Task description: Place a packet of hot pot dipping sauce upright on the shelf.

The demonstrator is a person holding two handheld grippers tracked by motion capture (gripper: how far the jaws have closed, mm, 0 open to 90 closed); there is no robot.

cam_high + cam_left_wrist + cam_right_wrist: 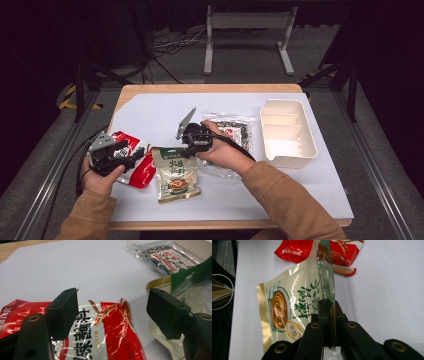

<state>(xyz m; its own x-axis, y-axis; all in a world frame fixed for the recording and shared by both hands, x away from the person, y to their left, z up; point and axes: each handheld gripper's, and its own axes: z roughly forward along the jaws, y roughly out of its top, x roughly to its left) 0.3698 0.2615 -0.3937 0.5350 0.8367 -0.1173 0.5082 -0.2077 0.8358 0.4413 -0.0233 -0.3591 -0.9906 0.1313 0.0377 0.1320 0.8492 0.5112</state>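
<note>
Right claw pinching the green-and-gold packet, left claw spread over the red one.

The right claw point(329, 307) is pressed together on the top edge of the green-and-gold snack packet point(287, 307), whose lower end lies on the white sheet point(150, 112). The left claw point(112, 312) stands spread above the red packet point(110, 325), not pressing it. Beyond them lie a clear seaweed packet point(240, 131) and a cream divided tray point(305, 150) on the wooden desk point(200, 88); the room around is dark.
</note>
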